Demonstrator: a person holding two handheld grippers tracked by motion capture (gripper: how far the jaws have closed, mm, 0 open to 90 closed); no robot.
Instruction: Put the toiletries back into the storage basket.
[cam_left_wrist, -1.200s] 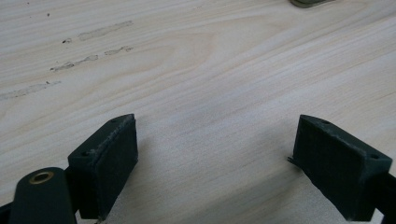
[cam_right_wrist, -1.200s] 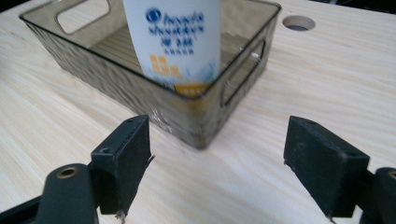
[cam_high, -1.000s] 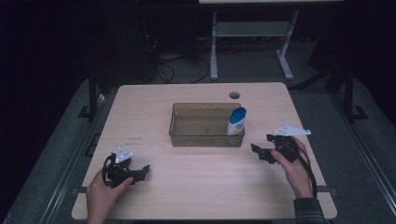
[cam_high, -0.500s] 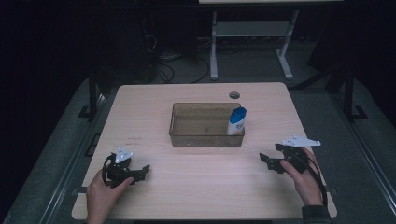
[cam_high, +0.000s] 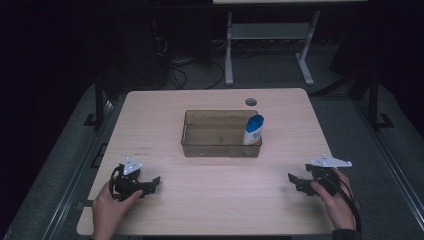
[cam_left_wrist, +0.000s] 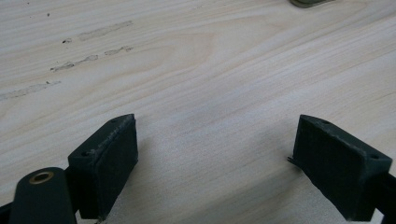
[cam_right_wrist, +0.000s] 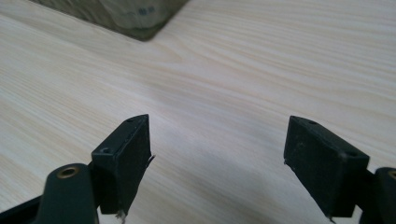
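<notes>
A clear brownish bin (cam_high: 221, 148) stands at the middle of the light wooden table (cam_high: 210, 200). A white bottle with a blue cap (cam_high: 253, 130) stands upright in the bin's right end. My left gripper (cam_high: 152, 184) rests low on the table at the front left, open, its jaws wide apart over bare wood (cam_left_wrist: 215, 140). My right gripper (cam_high: 294, 181) sits at the front right, open too, nothing between its jaws (cam_right_wrist: 217, 140). A corner of the bin (cam_right_wrist: 140, 21) shows at the top of the right gripper view.
A round cable hole (cam_high: 251, 102) lies near the table's far edge. Beyond the table stand a white desk frame (cam_high: 270, 45) and loose cables (cam_high: 185, 70) on the dark floor. A few faint scuff marks (cam_left_wrist: 88, 46) streak the wood ahead of the left gripper.
My right gripper has drawn back from beside the bin toward the front right edge and come down low over the table. The left gripper has stayed in place.
</notes>
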